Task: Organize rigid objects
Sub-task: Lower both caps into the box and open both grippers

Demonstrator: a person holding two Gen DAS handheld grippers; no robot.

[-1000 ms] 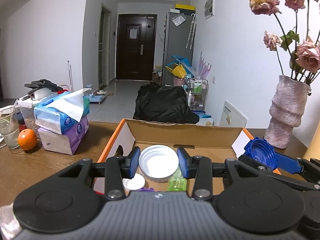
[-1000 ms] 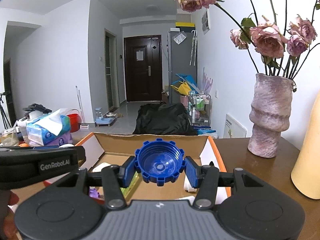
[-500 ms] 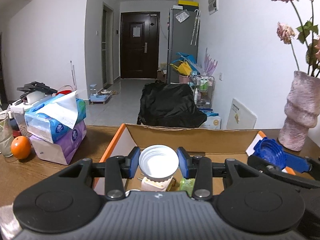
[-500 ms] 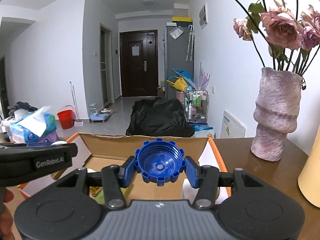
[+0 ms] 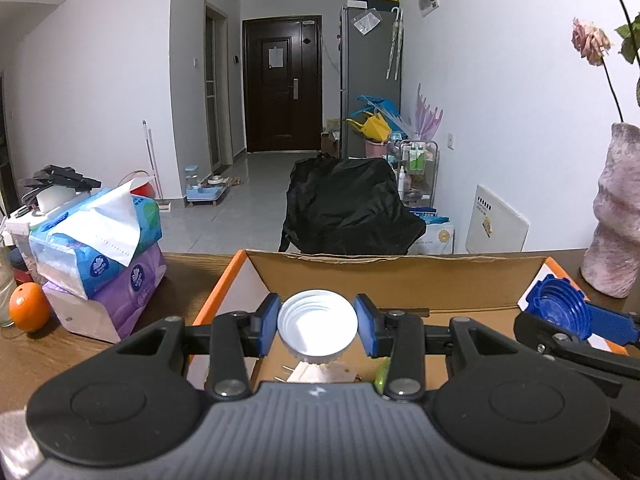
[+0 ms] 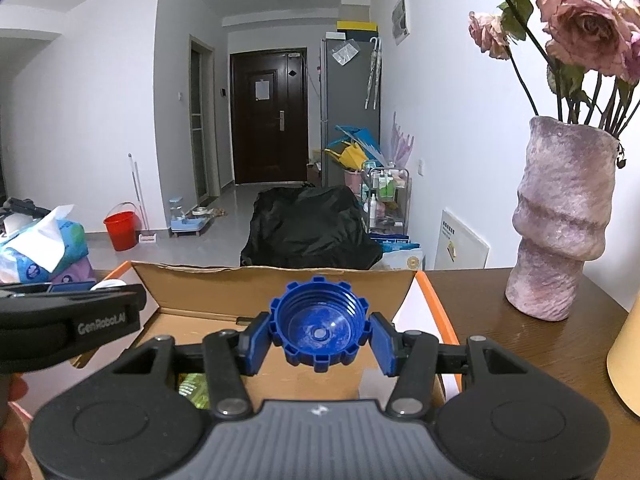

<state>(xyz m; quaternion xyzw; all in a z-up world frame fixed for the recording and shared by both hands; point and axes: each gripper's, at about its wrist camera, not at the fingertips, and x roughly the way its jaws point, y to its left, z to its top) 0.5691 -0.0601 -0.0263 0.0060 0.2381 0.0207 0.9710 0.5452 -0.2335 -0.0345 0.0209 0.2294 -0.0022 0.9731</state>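
the left gripper (image 5: 317,326) is closed to a narrow width on a white cap (image 5: 317,327), its two blue pads pressed against opposite sides of the rim. the cap's hollow threaded side faces back toward the left wrist camera, so its short axis runs along the fingers and its flat round face stands upright. it is held in the air above the near left part of the cardboard box (image 5: 400,276), with bits of the box's contents showing just below it, too hidden to name.

the right gripper (image 6: 319,334) is likewise drawn in on a blue cap (image 6: 319,330), a wider lid with a notched, toothed rim. the pads touch the rim on the left and right. its open threaded side also faces the camera behind it, its axis lying along the fingers and pointing toward the far wall of the box. it hangs above the box interior, nearer the box's right wall. in the left wrist view the same cap shows over the box's right edge.

the box sits open on a brown wooden table (image 6: 500,344), flaps up, orange along the outer edges. left of the box stand stacked tissue packs (image 5: 100,256) and, further left, an orange (image 5: 29,307). right of the box stands a mottled pink vase (image 6: 562,220) holding faded roses.
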